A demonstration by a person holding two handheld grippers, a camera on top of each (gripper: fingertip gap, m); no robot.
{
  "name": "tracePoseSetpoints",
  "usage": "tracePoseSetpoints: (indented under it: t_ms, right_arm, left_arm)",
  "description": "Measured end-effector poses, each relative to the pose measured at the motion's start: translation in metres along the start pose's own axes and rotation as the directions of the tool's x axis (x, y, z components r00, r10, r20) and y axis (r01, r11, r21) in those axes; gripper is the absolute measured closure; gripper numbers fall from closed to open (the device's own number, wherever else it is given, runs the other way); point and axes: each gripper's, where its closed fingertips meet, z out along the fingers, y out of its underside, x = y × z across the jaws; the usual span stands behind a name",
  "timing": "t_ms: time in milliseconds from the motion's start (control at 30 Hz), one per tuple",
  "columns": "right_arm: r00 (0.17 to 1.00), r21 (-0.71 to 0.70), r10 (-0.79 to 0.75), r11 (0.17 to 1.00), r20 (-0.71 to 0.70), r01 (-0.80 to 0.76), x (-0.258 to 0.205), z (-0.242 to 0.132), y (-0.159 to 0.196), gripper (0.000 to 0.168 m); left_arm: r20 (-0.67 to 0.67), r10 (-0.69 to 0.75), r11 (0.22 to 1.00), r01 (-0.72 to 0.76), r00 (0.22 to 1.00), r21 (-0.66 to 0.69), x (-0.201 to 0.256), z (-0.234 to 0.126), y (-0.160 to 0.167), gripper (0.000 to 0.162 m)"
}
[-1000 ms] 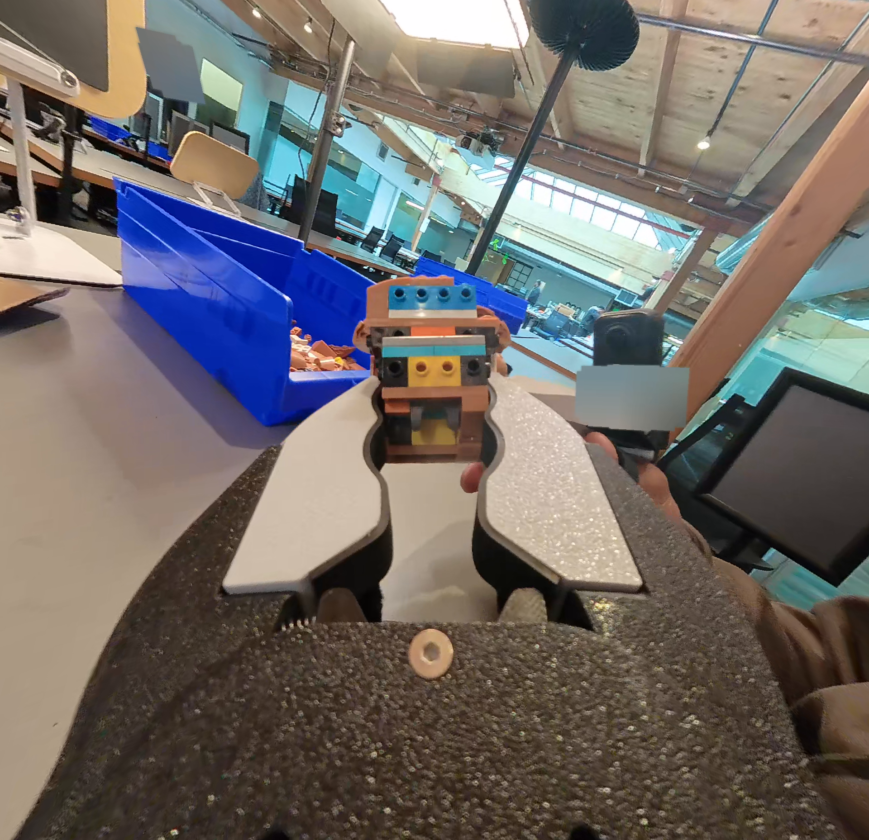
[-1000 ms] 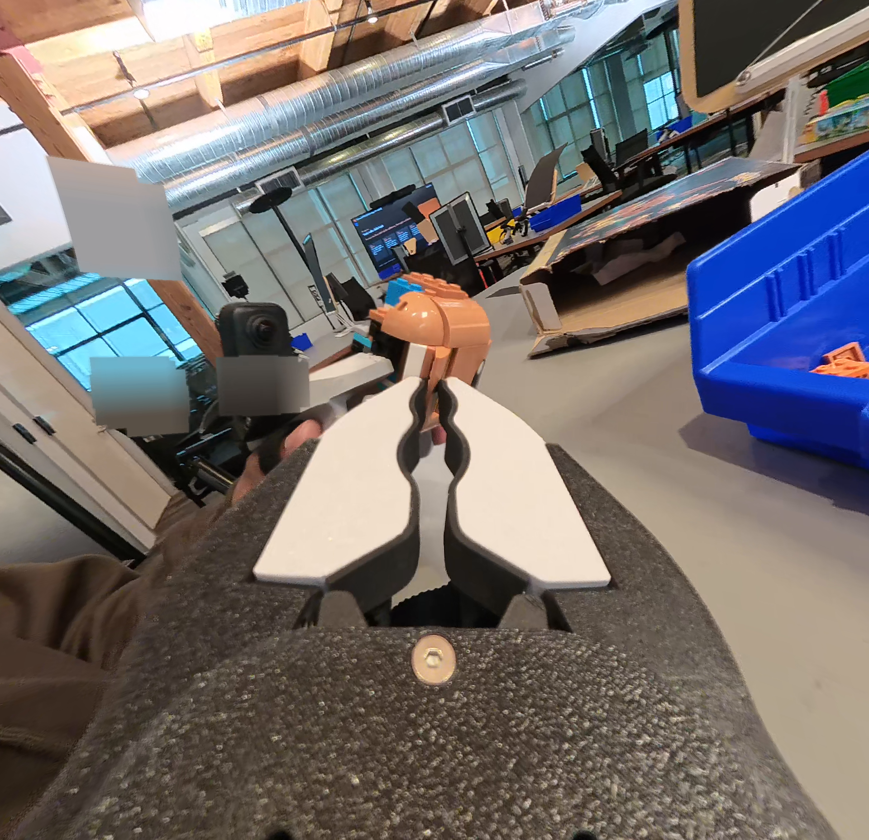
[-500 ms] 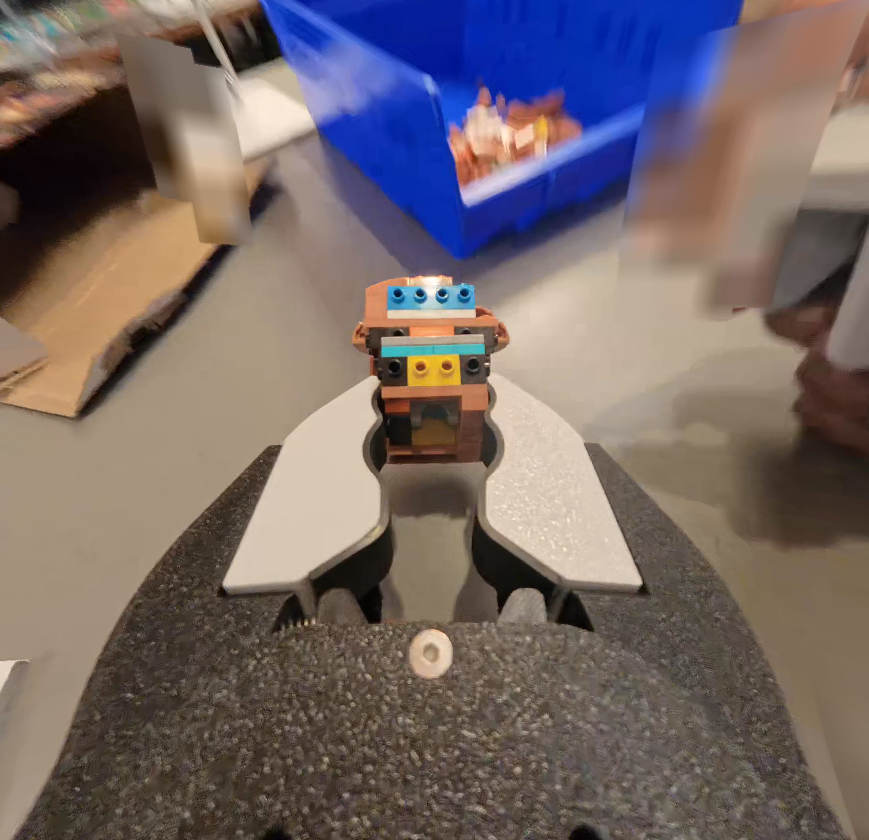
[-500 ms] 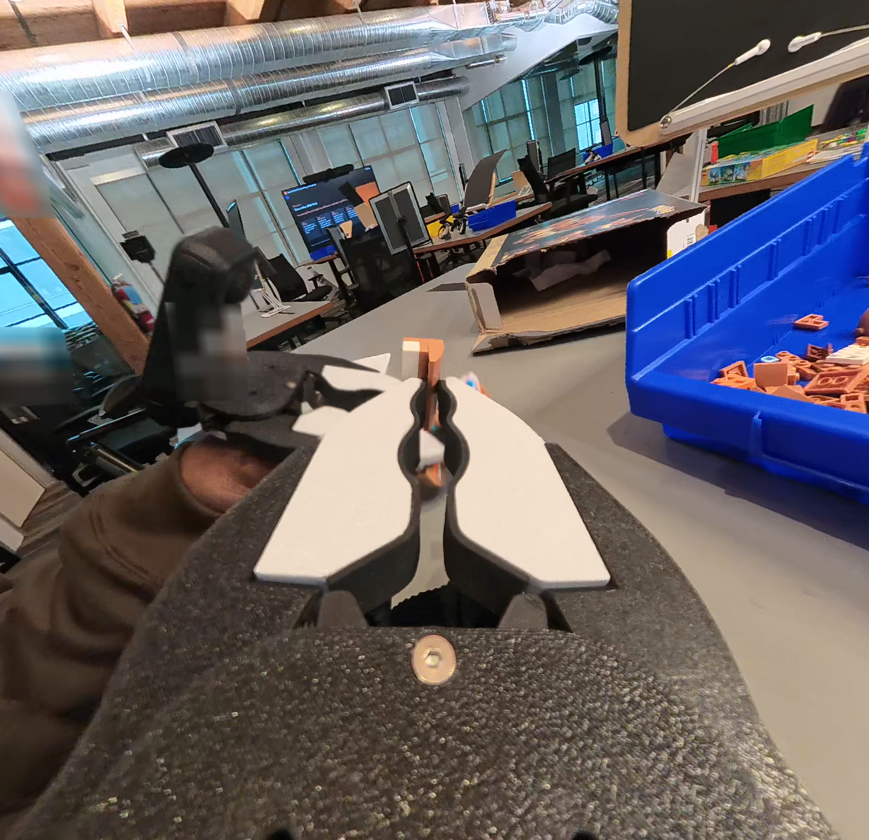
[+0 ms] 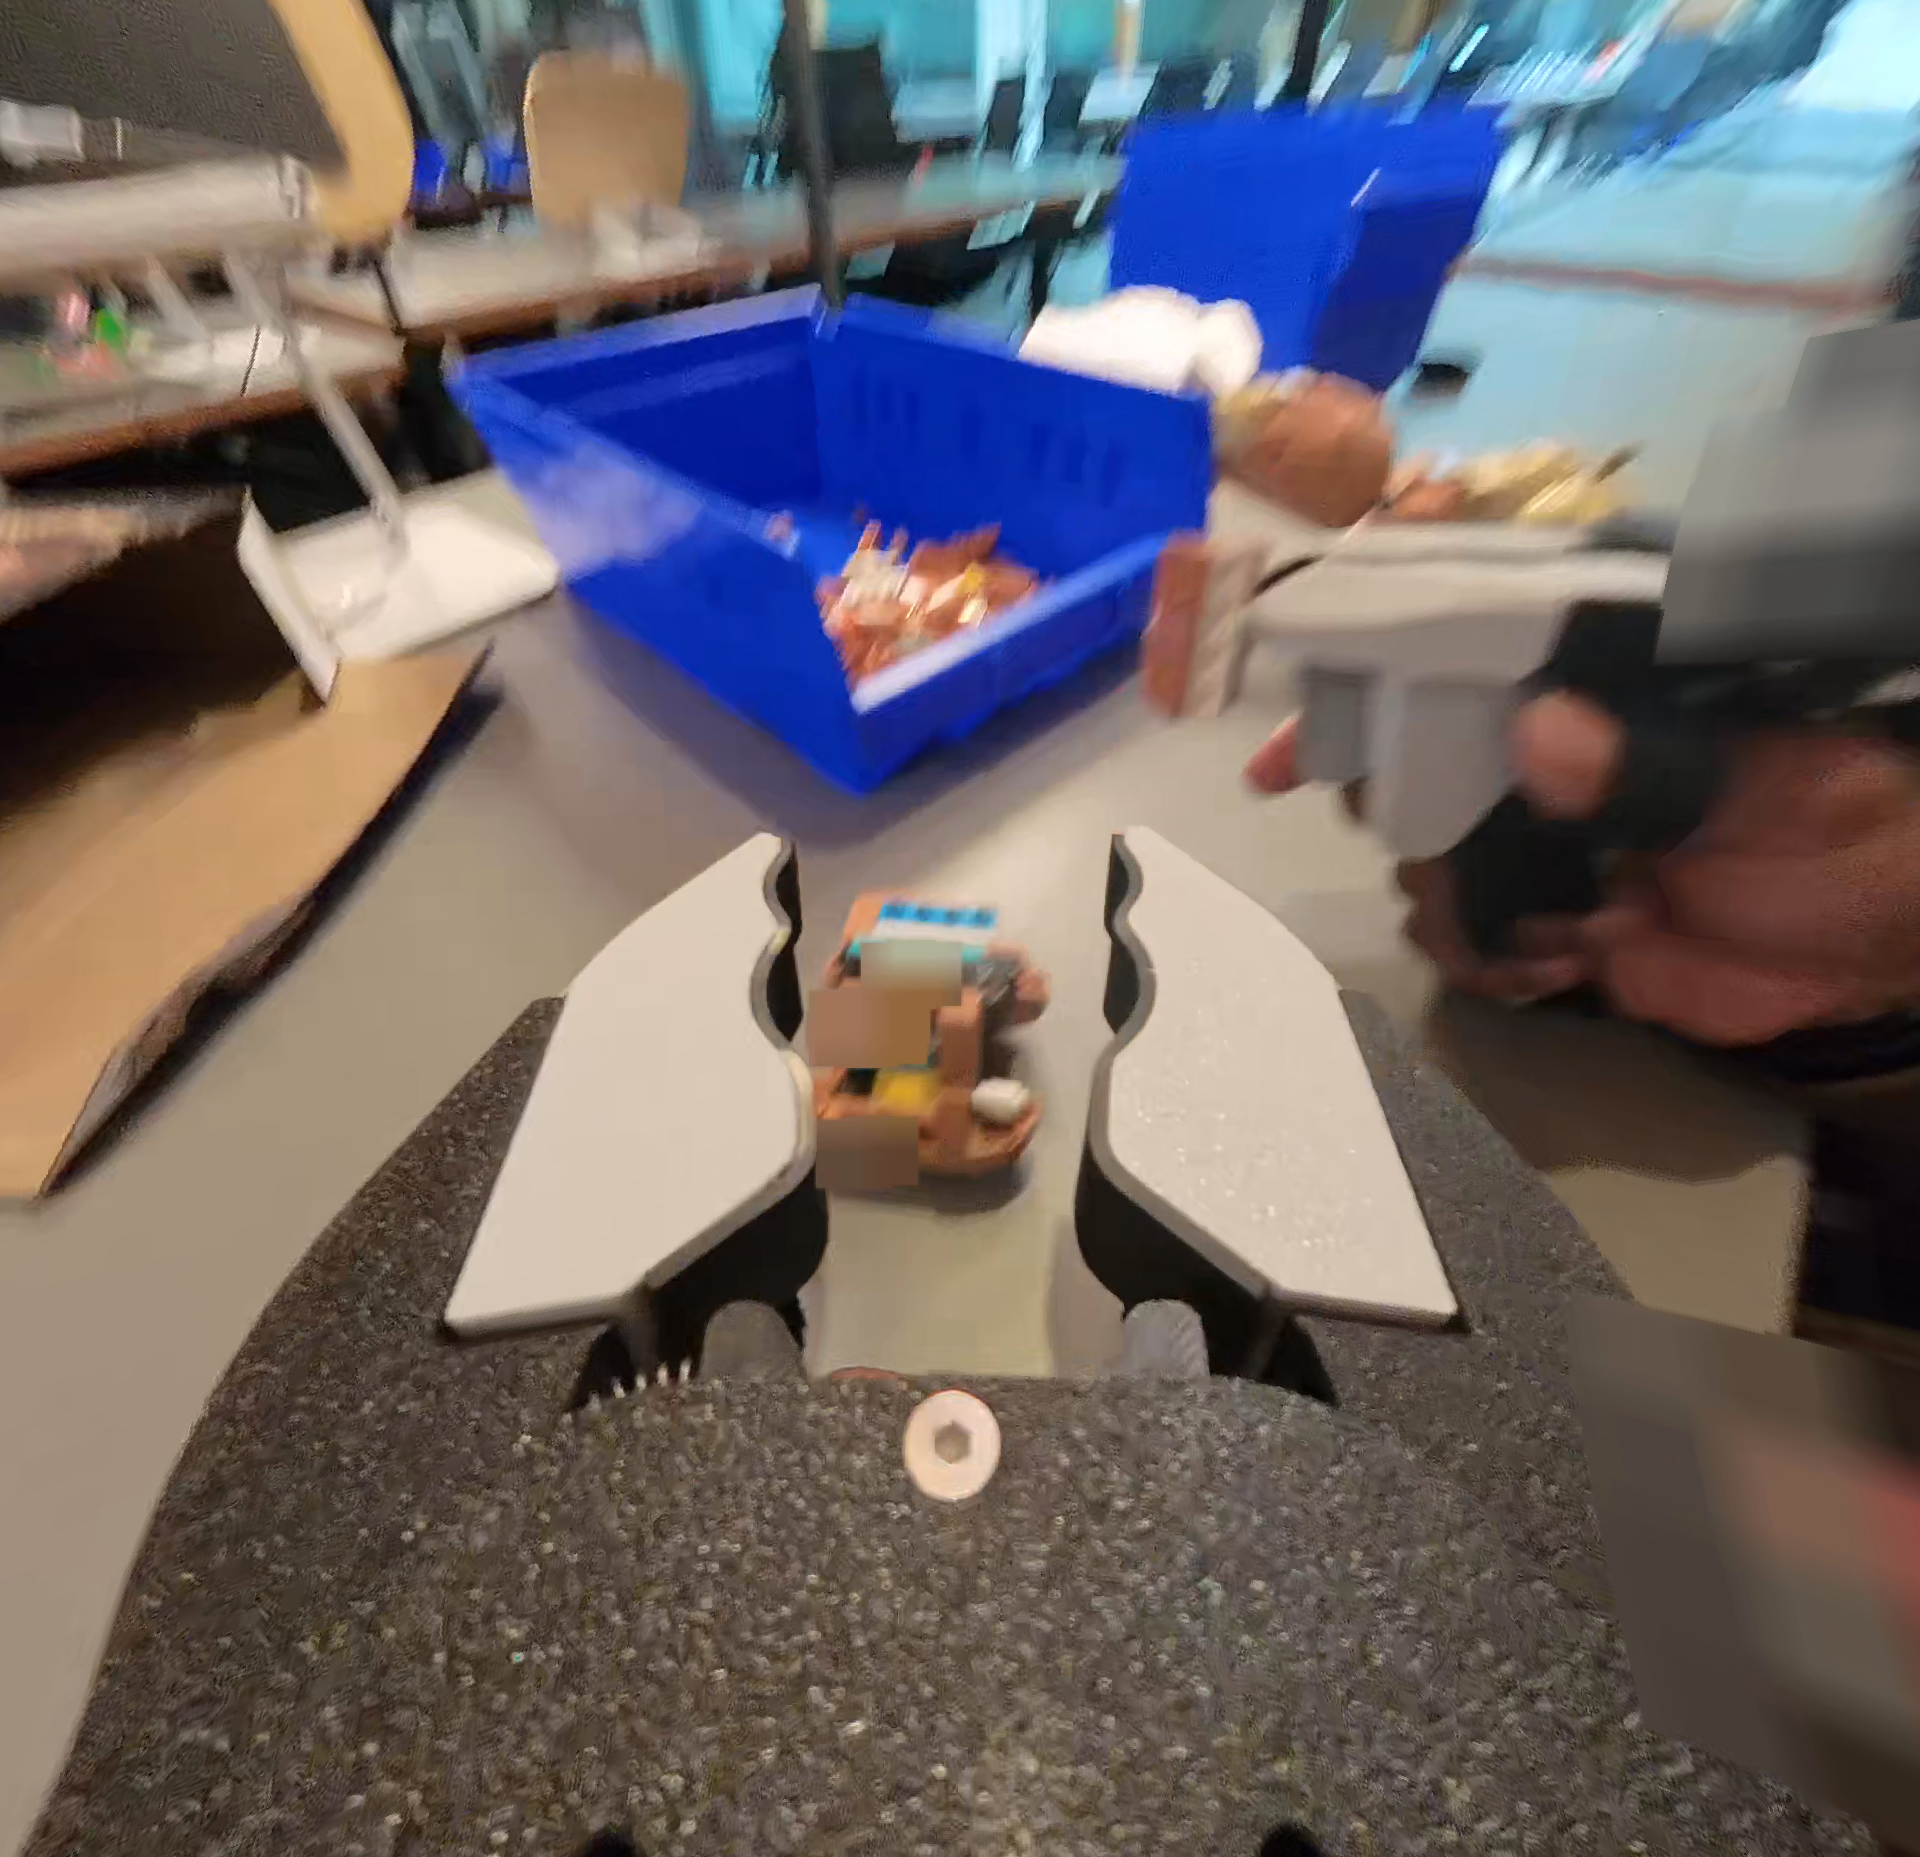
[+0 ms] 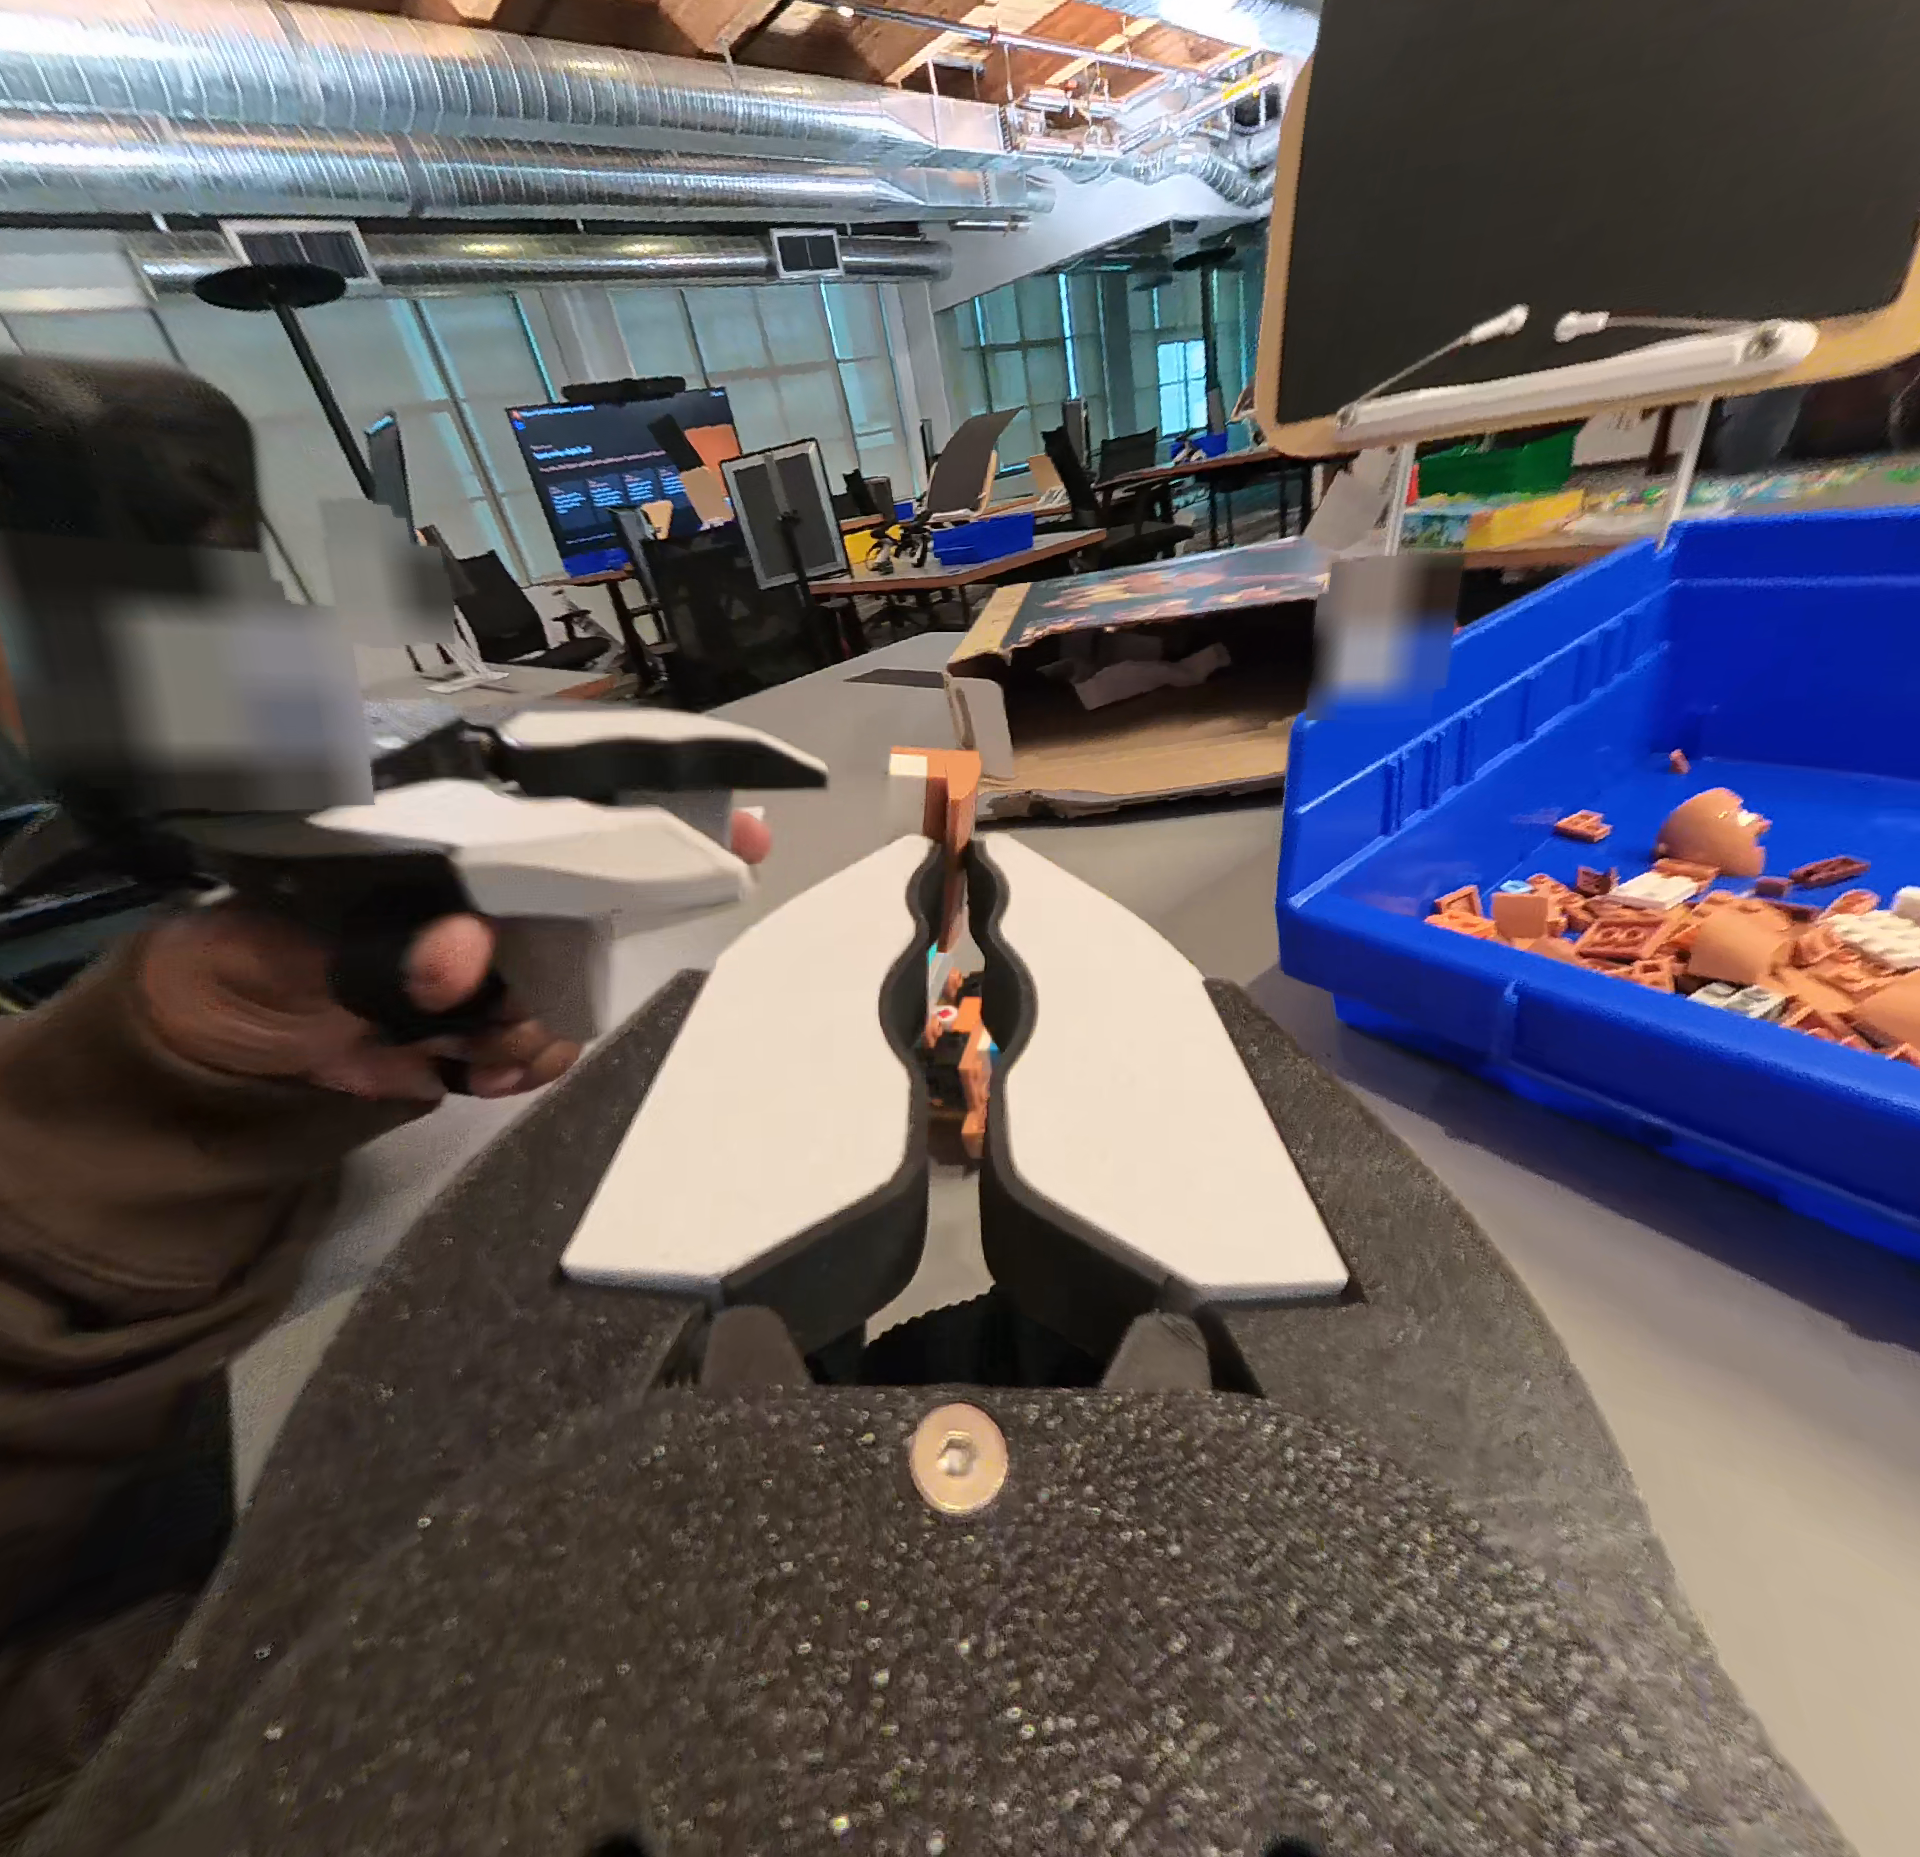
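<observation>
My left gripper point(image 5: 951, 851) is open, just above the grey table point(image 5: 520, 976). A small brown brick model point(image 5: 966, 1069) with blue, yellow and black parts lies on the table between its fingers, touching neither; a mosaic patch covers part of it. My right gripper point(image 6: 956, 857) is shut on a thin brown and white brick piece point(image 6: 951, 794) that sticks up past its tips. The model shows through the gap below point(image 6: 961, 1059). The left gripper point(image 6: 779, 820) shows open at the left of the right wrist view. The right gripper point(image 5: 1262, 612) with its piece point(image 5: 1195, 623) shows in the left wrist view.
A blue bin point(image 5: 727, 602) holding several loose brown bricks stands beyond the model; it is at the right in the right wrist view point(image 6: 1455, 924). Flattened cardboard point(image 5: 208, 851) lies at the left. An open cardboard box point(image 6: 1143, 685) and a black board on a stand point(image 6: 1558, 197) are farther back.
My left gripper came down to the table, opened and let go of the brick model. My right gripper came away from the model with a brown and white piece in it.
</observation>
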Motion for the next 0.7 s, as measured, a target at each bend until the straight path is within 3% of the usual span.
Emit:
tracePoseSetpoints:
  t_ms: [67, 167, 400, 700]
  right_arm:
    - [0.998, 0.019, -0.059, 0.998, -0.012, 0.059, -0.003, -0.001, -0.004, 0.165]
    - [0.985, 0.049, -0.165, 0.985, -0.045, 0.168, -0.009, -0.003, -0.01, 0.165]
    - [0.923, 0.061, -0.371, 0.924, -0.102, 0.378, -0.022, -0.005, -0.014, 0.165]
    - [0.888, 0.071, -0.445, 0.888, -0.117, 0.455, -0.029, -0.005, -0.016, 0.165]
  left_arm:
    - [-0.086, 0.022, 0.993, -0.012, 0.996, 0.116, 0.021, -0.005, -0.025, 0.117]
    - [-0.105, 0.078, 0.977, -0.055, 0.991, 0.204, 0.04, -0.003, -0.044, 0.126]
    - [-0.157, 0.017, 0.972, 0.021, 0.987, 0.233, 0.051, 0.01, -0.048, 0.13]
    - [-0.188, 0.039, 0.956, 0.018, 0.981, 0.292, 0.058, 0.009, -0.049, 0.148]
